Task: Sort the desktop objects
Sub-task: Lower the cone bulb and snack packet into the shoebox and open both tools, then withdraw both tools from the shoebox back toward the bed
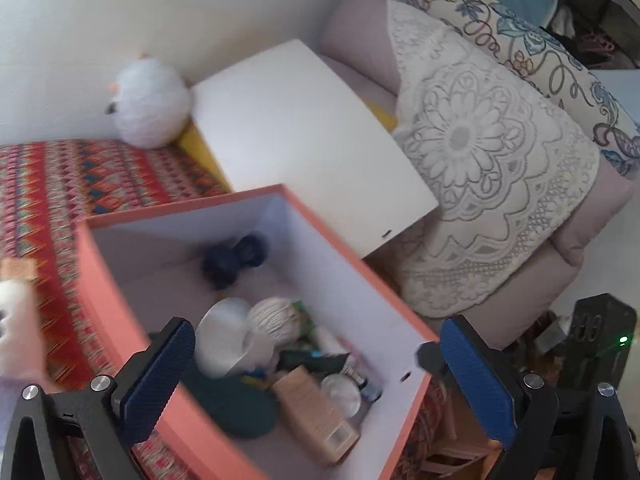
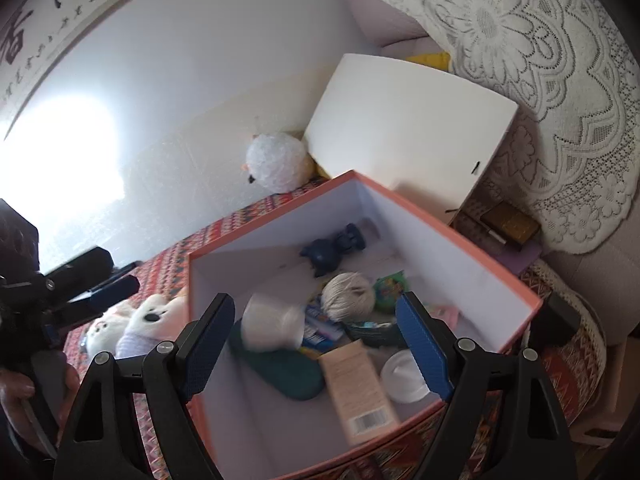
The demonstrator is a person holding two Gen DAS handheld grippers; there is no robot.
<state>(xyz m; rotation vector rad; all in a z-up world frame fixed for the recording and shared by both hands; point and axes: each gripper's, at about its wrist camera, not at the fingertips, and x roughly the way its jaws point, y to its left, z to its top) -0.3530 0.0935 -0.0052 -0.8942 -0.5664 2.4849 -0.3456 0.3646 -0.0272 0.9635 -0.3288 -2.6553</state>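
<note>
Both my grippers hang over the box with nothing in them: the right gripper (image 2: 316,344) has its jaws spread wide above the near half of the box, and the left gripper (image 1: 316,380) stands wider still, its pads straddling the box's near right corner with only air between them. From the right wrist I also see the left gripper off to the left, over the cloth and close to the plush toys. The box (image 2: 460,240), orange outside and white inside, sits on the patterned cloth (image 1: 60,184) and already holds most of what I take to be the desktop clutter: a white roll (image 2: 272,320), a ball of twine (image 2: 348,296), a dark blue figure (image 2: 332,252) at the far end, a dark green pouch (image 2: 280,372), a tan carton (image 2: 360,392) with a barcode, a white lid (image 2: 404,376), a small green packet (image 2: 390,286) and some smaller bits I cannot make out. So I judge the sorting well advanced, with the box filling up. Still outside it are the plush toys (image 2: 140,324), lying on the cloth just left of the box, and a white fluffy ball (image 2: 278,162) at the far edge against the wall; whether that one belongs to the job I cannot tell. The box's white lid panel (image 2: 408,132) leans against the lace-covered sofa (image 1: 480,152) behind. I reckon the plush toys come next.
</note>
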